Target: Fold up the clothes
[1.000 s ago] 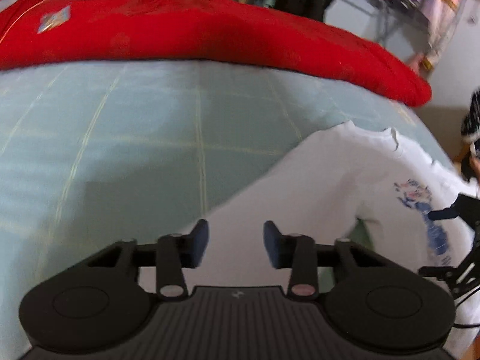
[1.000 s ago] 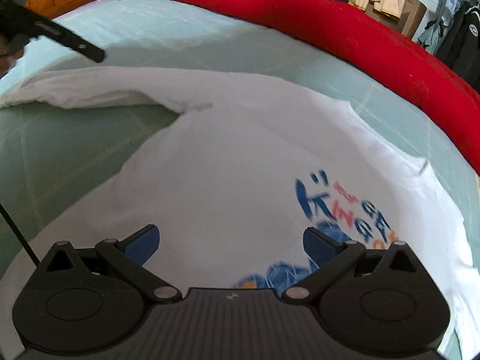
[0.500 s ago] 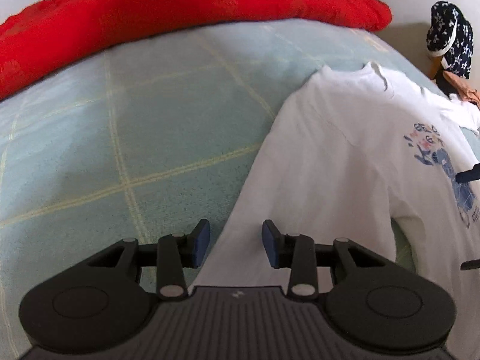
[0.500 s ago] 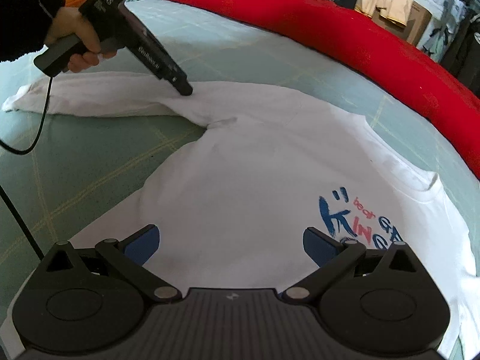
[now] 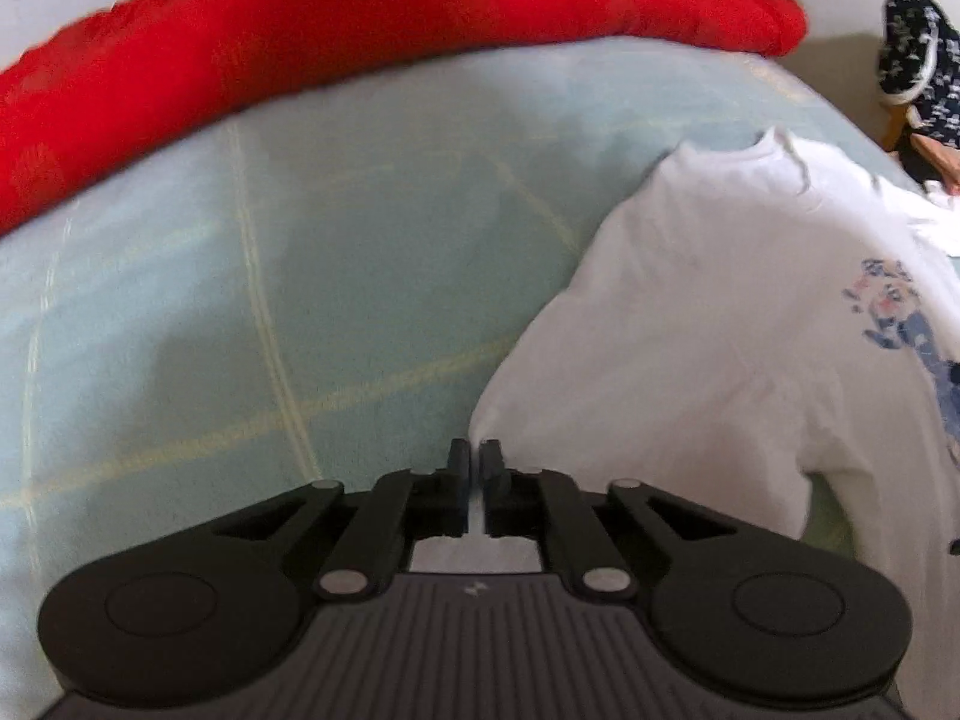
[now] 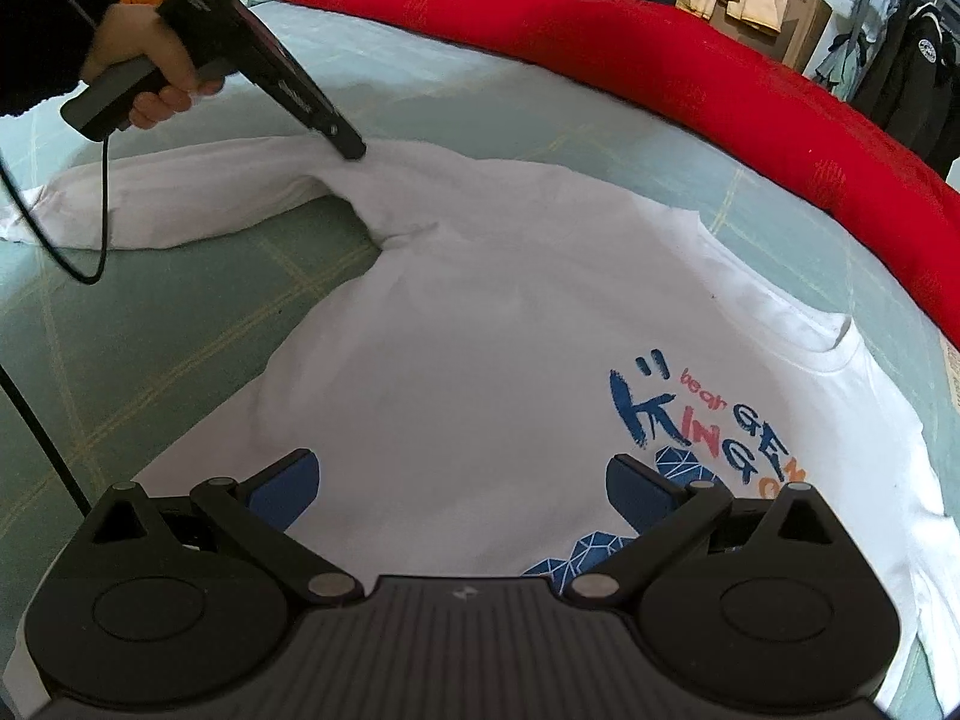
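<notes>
The white sweatshirt (image 6: pixel 480 360) lies print-up on the green bedspread (image 5: pixel 300 300), one sleeve stretched far left. The left gripper (image 5: pixel 477 468) is clenched on its shoulder edge; the right gripper (image 6: pixel 462 480) hovers released over the near chest. Judging by this, a sleeve fold is in hand: carry the pinched edge inward

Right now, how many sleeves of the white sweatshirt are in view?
1. The left sleeve lies stretched out flat on the green bedsheet, with the left gripper shut on the cloth at its shoulder. The other sleeve is out of frame.
</notes>
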`<state>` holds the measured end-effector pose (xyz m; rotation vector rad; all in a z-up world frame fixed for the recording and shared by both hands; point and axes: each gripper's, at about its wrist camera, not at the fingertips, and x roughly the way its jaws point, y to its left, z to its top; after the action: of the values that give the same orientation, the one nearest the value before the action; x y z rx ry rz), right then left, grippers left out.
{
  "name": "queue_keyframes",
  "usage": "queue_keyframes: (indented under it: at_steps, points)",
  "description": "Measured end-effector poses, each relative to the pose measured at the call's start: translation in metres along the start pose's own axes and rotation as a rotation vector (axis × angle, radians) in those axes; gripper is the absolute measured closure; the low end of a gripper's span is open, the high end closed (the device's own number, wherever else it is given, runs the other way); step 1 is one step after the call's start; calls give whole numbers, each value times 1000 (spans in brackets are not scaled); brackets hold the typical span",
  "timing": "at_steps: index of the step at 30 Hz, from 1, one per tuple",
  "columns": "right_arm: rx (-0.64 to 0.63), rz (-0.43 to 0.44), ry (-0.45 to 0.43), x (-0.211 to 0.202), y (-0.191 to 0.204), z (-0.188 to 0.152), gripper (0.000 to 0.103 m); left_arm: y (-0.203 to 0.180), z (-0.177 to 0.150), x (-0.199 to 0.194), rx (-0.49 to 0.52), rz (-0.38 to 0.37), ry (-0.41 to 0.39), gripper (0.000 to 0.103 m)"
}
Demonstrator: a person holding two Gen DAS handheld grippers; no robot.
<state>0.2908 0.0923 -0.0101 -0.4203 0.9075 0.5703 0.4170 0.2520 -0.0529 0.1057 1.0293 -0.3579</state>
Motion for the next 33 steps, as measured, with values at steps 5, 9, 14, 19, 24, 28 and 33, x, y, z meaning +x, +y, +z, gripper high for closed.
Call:
queue_keyframes:
  at_steps: [5,9,14,19,24,28,33]
  points:
    - [-19,15,-10,-7,-1,-2,0,15,-15,-32,-87,17,-38,81]
    - [-38,4,-14,-10,-3,-7,0,33,-48,-65,-146,105,10,72]
    - [-63,9,-30,-13,-5,-13,0,49,-108,-98,-194,226,124,67]
    - [-80,20,-35,-12,-2,-16,0,65,-153,-116,-239,295,175,62]
    - [-96,39,-35,-9,8,-11,0,71,-157,-111,-270,255,189,69]
    - [-123,54,-39,-9,17,-6,0,60,-150,-111,-207,229,213,103]
    - [-133,46,-38,-9,22,-5,0,74,-143,-114,-212,264,197,103]
